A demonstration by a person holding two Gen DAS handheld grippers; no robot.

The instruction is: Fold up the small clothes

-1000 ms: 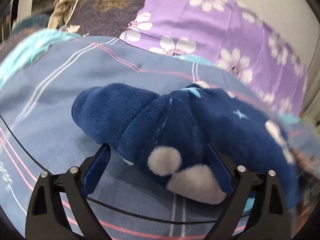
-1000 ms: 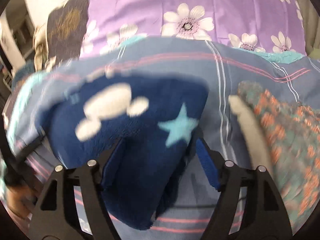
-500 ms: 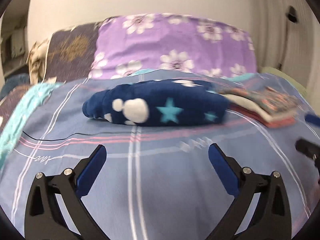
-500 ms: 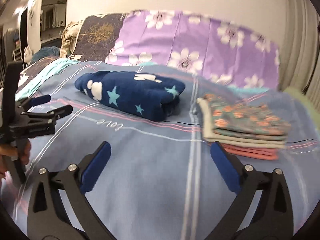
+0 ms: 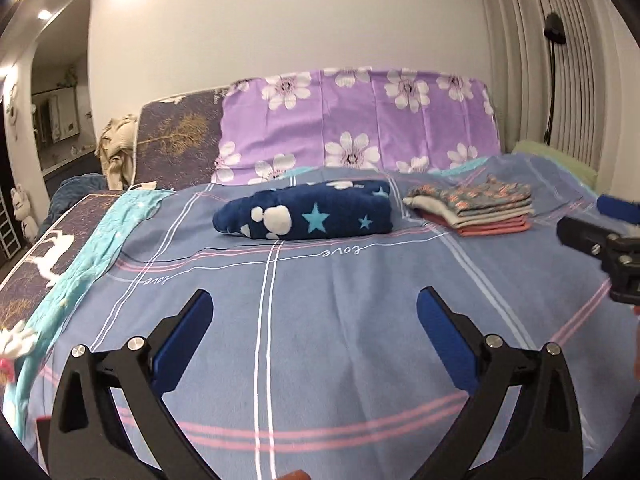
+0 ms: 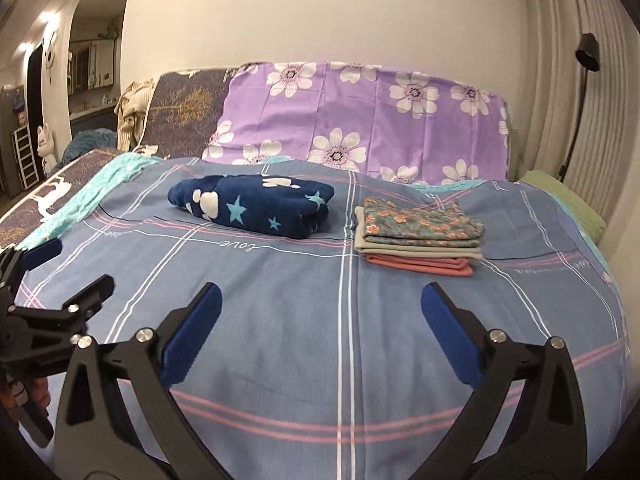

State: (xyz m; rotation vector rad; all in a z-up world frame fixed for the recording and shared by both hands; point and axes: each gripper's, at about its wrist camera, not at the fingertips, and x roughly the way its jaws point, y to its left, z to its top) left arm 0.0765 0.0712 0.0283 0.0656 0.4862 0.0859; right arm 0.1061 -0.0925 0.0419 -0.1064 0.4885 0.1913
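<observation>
We hold both grippers low over the blue plaid bedsheet (image 5: 320, 340), well back from the clothes. Our left gripper (image 5: 314, 322) and right gripper (image 6: 320, 316) are both spread wide, holding nothing. The folded navy fleece garment (image 5: 308, 216) lies ahead, its long axis running left to right, slightly nearer our left gripper. A folded stack (image 6: 418, 236) sits just to its right.

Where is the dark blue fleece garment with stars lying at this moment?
In both wrist views the folded navy fleece garment lies on the blue plaid bedsheet, left of the stack of folded clothes and before the purple floral pillow.
</observation>
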